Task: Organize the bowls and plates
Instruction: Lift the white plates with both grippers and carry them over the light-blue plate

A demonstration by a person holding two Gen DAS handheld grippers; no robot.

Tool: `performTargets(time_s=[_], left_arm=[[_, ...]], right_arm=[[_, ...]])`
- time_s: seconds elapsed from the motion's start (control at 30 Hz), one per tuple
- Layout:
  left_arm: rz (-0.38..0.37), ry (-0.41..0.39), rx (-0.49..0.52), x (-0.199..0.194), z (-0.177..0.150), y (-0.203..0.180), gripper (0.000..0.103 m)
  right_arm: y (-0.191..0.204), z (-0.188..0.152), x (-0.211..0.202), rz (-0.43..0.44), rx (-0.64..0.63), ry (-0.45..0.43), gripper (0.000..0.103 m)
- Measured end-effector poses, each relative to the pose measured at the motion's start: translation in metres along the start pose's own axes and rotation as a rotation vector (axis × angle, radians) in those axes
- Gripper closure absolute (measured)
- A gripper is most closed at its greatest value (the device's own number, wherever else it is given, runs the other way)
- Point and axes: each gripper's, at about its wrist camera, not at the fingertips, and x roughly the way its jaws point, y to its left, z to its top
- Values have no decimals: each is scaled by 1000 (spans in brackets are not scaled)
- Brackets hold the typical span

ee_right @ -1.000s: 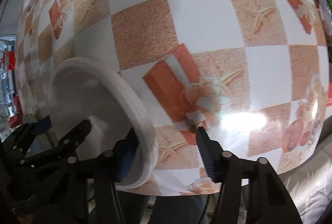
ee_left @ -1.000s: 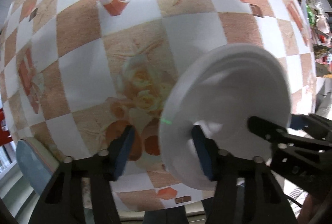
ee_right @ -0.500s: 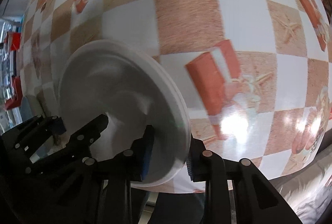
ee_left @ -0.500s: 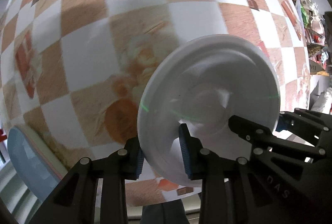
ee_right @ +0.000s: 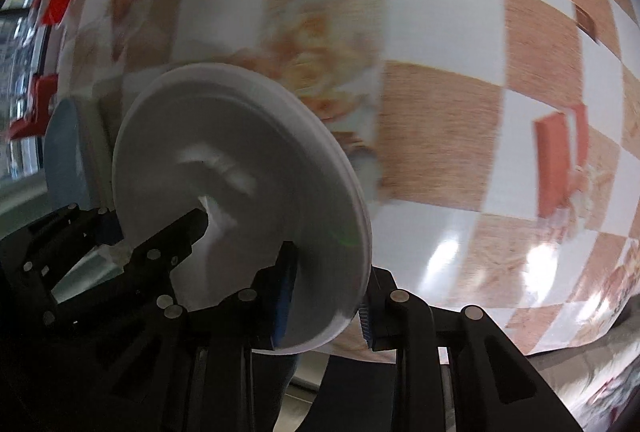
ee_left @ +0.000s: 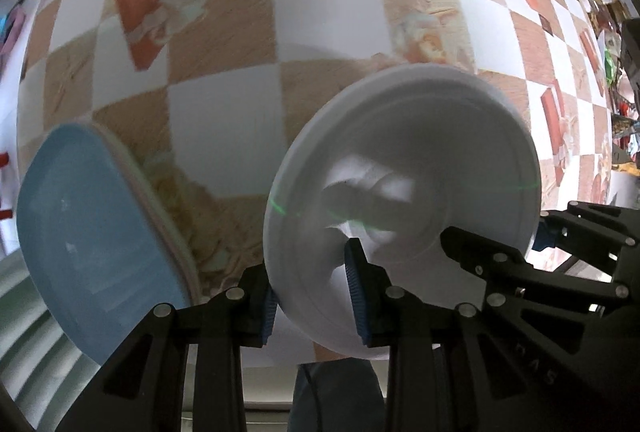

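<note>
A white round plate [ee_left: 404, 192] is held up off the checkered table between both grippers. My left gripper [ee_left: 314, 302] is shut on its near rim, and the right gripper shows at the plate's right side [ee_left: 520, 264]. In the right wrist view the same plate [ee_right: 224, 168] fills the left half, my right gripper [ee_right: 326, 306] is shut on its rim, and the left gripper [ee_right: 132, 252] grips the opposite side. A blue square plate [ee_left: 92, 220] lies on the table at lower left, also seen in the right wrist view [ee_right: 62, 148].
The table [ee_left: 224, 120] carries an orange and white checkered cloth with gift-box prints. Cluttered shelves [ee_left: 612, 12] stand beyond its far right edge. Red items [ee_right: 36, 104] sit past the table's left side.
Both grippers closed on the white plate's rim, then carried it left. The blue square plate has come much further into view and is now close beside it.
</note>
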Motion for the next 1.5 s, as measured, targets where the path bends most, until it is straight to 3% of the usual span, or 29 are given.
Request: performTargets(time_s=[0.17,0.37,0.43,0.77,1.03,1.2,1.5], left_arm=[[1,-12,31,2,3,-2,69],[-21,-31,28,-2,-14,0,69],[-31,-43,25,-8,-14,0,69],[-28,-149,-14,-46,-20,22,67],[-8,-212,-137,-74,-34,71,65],[5,-226,-234,-70,-54,101,65],[42,-216,-357,-74,-77,150,65]], right_arm=[[33,6,4,-24,-28,7,72],[24,5,-13,-32,-17,12,72],[-10,-18,-11,-28,-18,5,72],[-6,-8,-64,-28,-38,-69,72],[35,1,-84,-31,-126,-119,72],[75,6,-84,-26,-208,-120,72],[139,18,-37,-21,-312,-90,72]])
